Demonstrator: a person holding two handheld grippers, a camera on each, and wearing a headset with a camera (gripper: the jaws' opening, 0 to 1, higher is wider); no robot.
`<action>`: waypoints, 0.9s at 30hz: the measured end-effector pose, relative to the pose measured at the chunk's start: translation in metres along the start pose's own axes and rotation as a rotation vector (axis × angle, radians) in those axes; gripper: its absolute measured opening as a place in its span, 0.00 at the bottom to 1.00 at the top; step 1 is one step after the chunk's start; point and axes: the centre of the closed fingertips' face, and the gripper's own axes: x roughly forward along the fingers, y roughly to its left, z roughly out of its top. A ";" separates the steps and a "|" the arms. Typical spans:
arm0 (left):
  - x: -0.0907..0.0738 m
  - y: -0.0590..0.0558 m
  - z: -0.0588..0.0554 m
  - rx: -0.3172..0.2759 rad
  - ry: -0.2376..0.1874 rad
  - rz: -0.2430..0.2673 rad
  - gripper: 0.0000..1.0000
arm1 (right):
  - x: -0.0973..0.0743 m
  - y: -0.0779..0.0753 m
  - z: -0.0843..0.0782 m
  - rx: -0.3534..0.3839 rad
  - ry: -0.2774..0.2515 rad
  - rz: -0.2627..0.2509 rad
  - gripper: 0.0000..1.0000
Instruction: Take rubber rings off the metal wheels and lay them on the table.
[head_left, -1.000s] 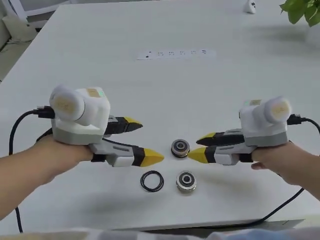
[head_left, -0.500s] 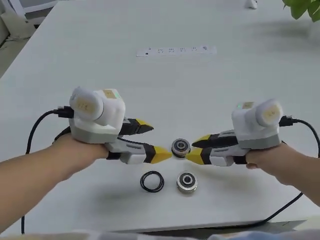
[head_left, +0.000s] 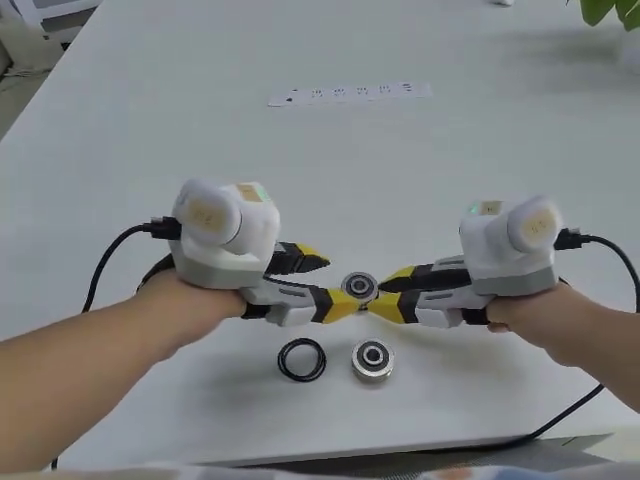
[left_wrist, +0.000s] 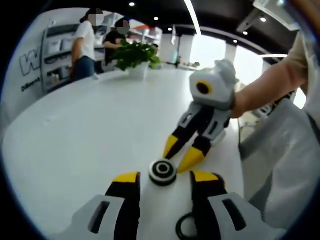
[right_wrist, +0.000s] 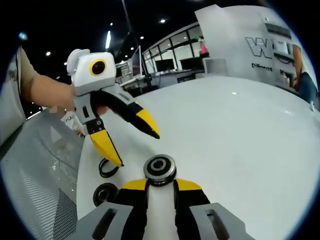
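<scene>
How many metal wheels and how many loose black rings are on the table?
Metal wheels: 2
Loose rubber rings: 1
Total: 3

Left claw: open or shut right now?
Open: the left claw has its jaws wide apart in its own view, the metal wheel just ahead of them, not clamped.
</scene>
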 end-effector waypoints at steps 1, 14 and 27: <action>0.002 0.000 0.000 0.000 0.003 -0.002 0.40 | 0.000 0.000 0.000 -0.004 0.001 0.003 0.16; 0.020 -0.002 -0.003 0.009 0.026 -0.011 0.28 | -0.001 0.002 0.001 -0.030 -0.006 -0.009 0.13; 0.025 0.003 -0.003 0.102 0.044 0.035 0.17 | 0.000 -0.001 0.000 -0.044 -0.014 -0.022 0.11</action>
